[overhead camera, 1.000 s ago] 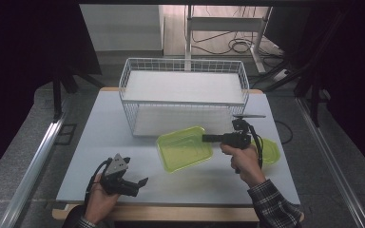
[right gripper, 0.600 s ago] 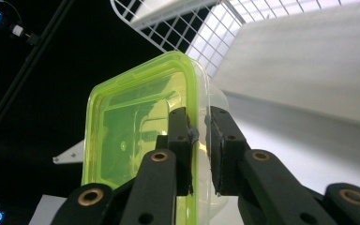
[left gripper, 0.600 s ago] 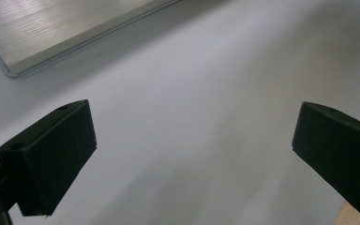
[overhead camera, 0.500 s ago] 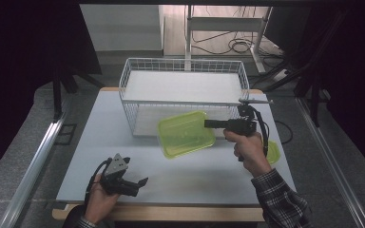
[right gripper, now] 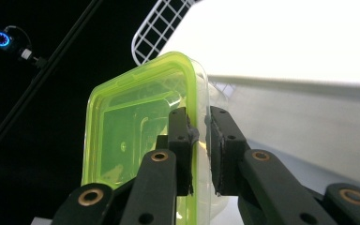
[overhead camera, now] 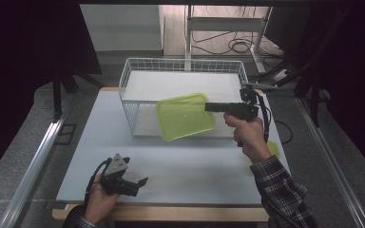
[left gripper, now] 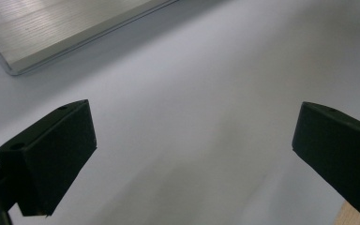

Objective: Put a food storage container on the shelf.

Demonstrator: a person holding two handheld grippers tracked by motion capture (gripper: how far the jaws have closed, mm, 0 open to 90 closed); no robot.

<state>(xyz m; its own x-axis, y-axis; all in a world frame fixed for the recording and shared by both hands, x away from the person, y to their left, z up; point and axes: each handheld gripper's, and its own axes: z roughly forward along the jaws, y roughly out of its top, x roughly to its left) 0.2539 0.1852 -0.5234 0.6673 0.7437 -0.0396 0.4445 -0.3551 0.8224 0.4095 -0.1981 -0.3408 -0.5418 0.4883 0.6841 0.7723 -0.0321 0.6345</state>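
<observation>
On a pale counter [overhead camera: 180, 161], the right gripper [overhead camera: 209, 107] clamps a green container's [overhead camera: 185, 116] rim, lifting it over the wire basket [overhead camera: 138, 66] for dropping in. The left gripper [overhead camera: 142, 181] rests idle, jaws apart.

Left gripper [overhead camera: 142, 181]: low at about 7 o'clock of high view, held in left hand [overhead camera: 100, 202]. Points toward 3 o'clock. Jaws wide apart, nothing between them.

Right gripper [overhead camera: 207, 107]: up high at about 2 o'clock, held in right hand [overhead camera: 245, 135]. Points level toward 9 o'clock. Jaws pinched tight, thin edge caught between pads [right gripper: 183, 140]. Right forearm in checked sleeve [overhead camera: 281, 192] comes up from 5 o'clock, wrist straight.
</observation>
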